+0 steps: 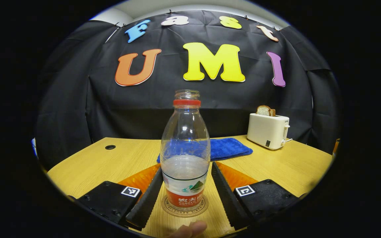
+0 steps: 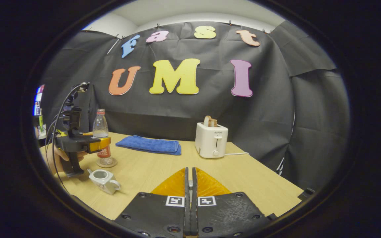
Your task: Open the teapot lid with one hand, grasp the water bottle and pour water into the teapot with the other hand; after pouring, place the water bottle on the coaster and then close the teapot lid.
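Wooden table (image 1: 276,168), left gripper view: the bottle (image 1: 185,155) stands uncapped on a coaster (image 1: 184,209) between the left gripper's (image 1: 186,191) parted fingers, towel (image 1: 225,147) and toaster (image 1: 269,130) behind. Right gripper view: right gripper (image 2: 190,185) closed, empty; lidless teapot (image 2: 104,180) beside the bottle.

- water bottle (image 1: 185,155): red label band with white Chinese characters, too small to read surely;
- coaster (image 1: 185,210): ringed lettering, illegible;
- toaster (image 2: 211,140): small brand word, unreadable
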`<state>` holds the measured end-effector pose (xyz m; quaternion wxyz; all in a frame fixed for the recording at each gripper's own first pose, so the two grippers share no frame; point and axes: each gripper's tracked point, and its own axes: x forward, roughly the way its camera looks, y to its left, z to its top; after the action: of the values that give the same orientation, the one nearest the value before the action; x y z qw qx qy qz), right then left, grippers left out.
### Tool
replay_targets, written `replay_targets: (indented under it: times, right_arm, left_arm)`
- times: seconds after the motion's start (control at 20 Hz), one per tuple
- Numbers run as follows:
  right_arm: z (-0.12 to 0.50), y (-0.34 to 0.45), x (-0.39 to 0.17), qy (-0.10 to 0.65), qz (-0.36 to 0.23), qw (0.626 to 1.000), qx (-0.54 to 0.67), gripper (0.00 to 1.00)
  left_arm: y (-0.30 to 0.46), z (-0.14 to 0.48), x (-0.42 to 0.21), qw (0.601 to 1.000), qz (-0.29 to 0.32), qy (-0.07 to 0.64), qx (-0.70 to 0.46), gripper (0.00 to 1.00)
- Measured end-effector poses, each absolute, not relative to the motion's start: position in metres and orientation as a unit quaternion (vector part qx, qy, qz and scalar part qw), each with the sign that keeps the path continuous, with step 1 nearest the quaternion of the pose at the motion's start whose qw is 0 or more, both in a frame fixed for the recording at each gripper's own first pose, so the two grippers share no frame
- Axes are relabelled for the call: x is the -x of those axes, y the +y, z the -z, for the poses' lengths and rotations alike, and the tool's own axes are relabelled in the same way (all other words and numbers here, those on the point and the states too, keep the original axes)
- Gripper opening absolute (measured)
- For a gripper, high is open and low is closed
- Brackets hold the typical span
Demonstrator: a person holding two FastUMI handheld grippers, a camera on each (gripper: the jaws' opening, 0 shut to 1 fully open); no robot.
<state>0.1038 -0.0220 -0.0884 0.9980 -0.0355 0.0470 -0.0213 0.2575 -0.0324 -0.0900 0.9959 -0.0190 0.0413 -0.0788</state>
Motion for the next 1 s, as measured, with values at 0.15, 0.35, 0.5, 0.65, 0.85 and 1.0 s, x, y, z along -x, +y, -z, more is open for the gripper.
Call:
replay_targets:
  times: [0.15,0.35,0.5,0.65,0.85,1.0]
  right_arm:
    - [0.081,-0.022,-0.098,0.039,0.023,0.998,0.039,0.00]
    - [0.069,-0.021,-0.091,0.025,0.027,0.998,0.047,0.00]
    - [0.063,-0.022,-0.088,0.017,0.030,0.998,0.052,0.00]
    - [0.066,-0.022,-0.089,0.021,0.031,0.998,0.051,0.00]
    - [0.070,-0.016,-0.088,0.028,0.028,0.998,0.044,0.00]
    - [0.073,-0.002,-0.085,0.035,0.018,0.998,0.041,0.00]
  left_arm:
    - [-0.030,0.081,-0.249,0.996,0.087,0.030,0.020,0.90]
    - [-0.021,0.077,-0.239,0.996,0.084,0.029,0.018,0.91]
    - [-0.008,0.079,-0.228,0.996,0.074,0.035,0.017,0.90]
    - [0.006,0.079,-0.210,0.998,0.057,0.040,0.001,0.91]
    - [0.017,0.056,-0.178,0.999,0.044,0.020,-0.020,0.91]
    - [0.020,0.042,-0.154,0.999,0.045,0.014,-0.009,0.91]
